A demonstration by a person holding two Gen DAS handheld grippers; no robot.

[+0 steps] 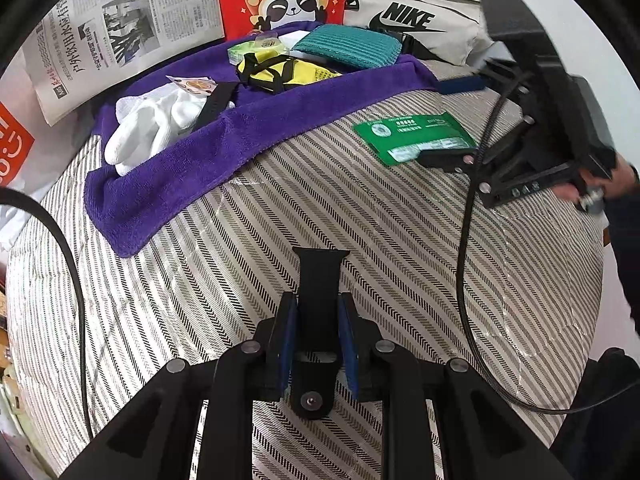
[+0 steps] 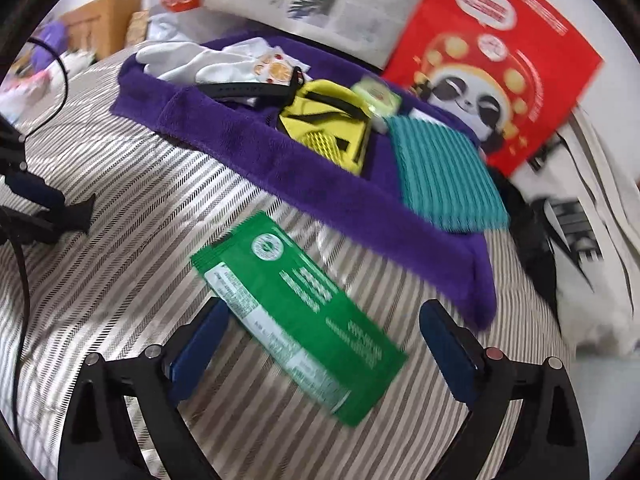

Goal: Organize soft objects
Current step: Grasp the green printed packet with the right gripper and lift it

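Keep left gripper (image 1: 317, 336) pinching black strap (image 1: 320, 280), lower wide-open right gripper (image 2: 320, 344) around green packet (image 2: 296, 296), then carry toward purple towel (image 2: 320, 176) at twelve o'clock.

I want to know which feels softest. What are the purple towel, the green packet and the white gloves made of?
Purple towel: fluffy terry or microfibre cloth, going by its fuzzy matte pile. Green packet: probably thin plastic film, flat, printed and slightly shiny. White gloves: likely knitted cotton, matte and limp. The towel looks softest.

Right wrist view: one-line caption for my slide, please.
Open right gripper poised over a green packet on the striped bedcover, purple towel behind.
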